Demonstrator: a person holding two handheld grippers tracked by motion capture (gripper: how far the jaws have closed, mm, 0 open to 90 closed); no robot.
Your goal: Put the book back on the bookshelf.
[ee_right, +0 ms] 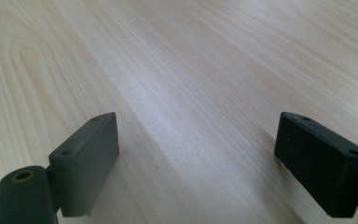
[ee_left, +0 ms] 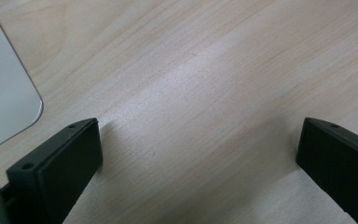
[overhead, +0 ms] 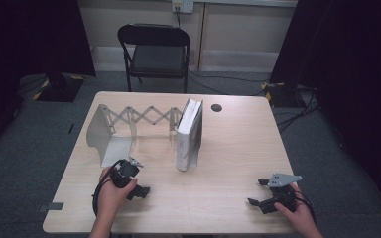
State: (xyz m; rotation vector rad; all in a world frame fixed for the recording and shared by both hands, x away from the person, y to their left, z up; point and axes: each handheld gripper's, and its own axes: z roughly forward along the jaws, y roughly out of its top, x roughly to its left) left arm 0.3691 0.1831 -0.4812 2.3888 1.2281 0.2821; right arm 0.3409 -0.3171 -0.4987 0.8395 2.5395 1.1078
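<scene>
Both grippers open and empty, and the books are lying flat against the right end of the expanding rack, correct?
Not quite. In the high view the books stand upright at the rack's right end, not flat. Left gripper and right gripper are open and empty.

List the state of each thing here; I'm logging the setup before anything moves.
Left tool: open, holding nothing, low over the table.
Right tool: open, holding nothing, near the front right edge.
Book: closed, standing upright against the rack's right end.
Rack: stretched open, with nothing between its end plates.
Chair: unfolded, unoccupied, behind the table.
</scene>
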